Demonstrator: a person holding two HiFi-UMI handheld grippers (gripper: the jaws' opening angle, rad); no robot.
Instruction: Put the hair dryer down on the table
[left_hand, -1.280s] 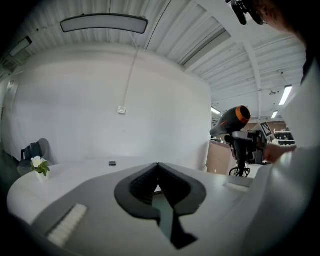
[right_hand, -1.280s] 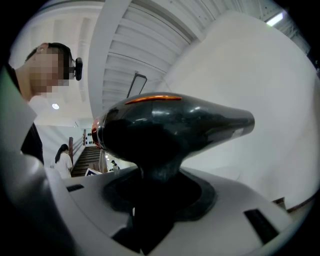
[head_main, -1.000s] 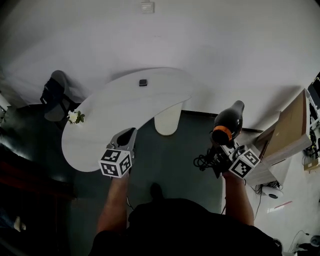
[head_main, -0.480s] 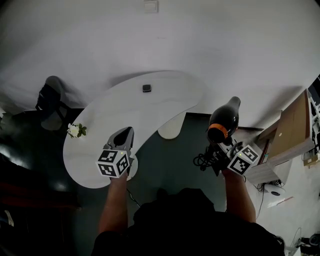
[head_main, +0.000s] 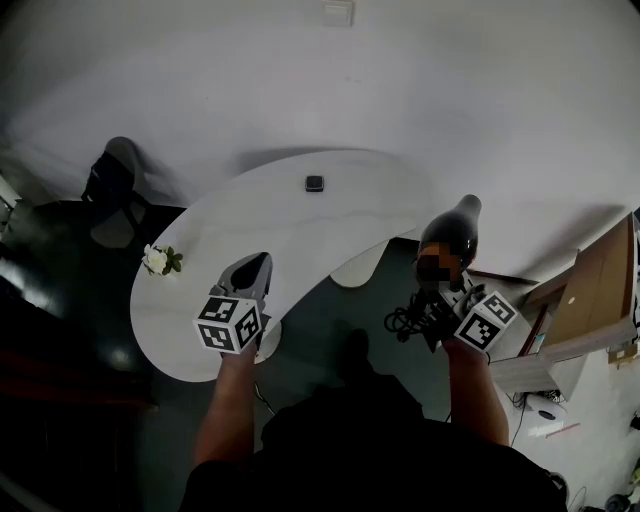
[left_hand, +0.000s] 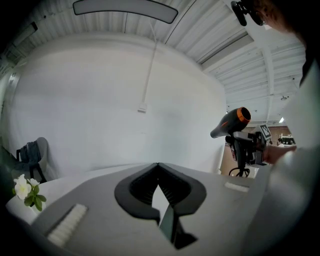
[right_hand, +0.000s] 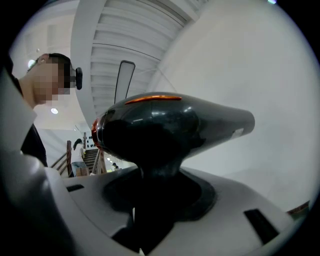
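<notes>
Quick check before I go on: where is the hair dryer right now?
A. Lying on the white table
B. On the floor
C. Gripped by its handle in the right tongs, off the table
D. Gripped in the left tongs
C: the right gripper view shows the right tongs closed on the handle of the hair dryer, which is held up clear of the white table.

No readable text or numbers, pale label (right_hand: 236, 132) on the hair dryer (right_hand: 170, 125) too blurred to read
</notes>
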